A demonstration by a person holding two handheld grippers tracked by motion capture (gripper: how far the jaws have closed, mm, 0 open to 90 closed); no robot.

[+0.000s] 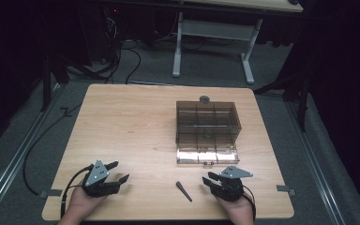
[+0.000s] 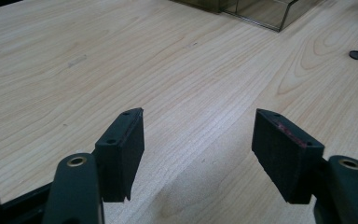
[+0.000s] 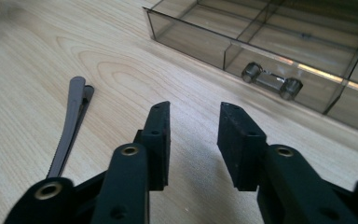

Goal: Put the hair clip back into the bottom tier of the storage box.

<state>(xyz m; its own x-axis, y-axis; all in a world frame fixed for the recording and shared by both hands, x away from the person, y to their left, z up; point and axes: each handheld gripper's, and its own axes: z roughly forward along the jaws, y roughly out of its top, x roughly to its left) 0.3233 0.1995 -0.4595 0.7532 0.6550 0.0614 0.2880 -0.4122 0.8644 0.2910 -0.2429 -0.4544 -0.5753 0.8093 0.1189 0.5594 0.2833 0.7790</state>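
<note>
Both your left tool (image 1: 115, 172) and right tool (image 1: 208, 179) rest released on the bench (image 1: 122, 122); likely next, reach for the clip (image 1: 183, 191).

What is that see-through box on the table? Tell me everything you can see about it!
The compartment box looks like smoky brown, see-through plastic. It sits flat on the wooden table, right of the middle, beyond the right gripper. Thin walls split it into small sections. A shiny metal latch sits on its near front wall. A small dark round thing lies just behind it. Neither gripper touches it.
</note>
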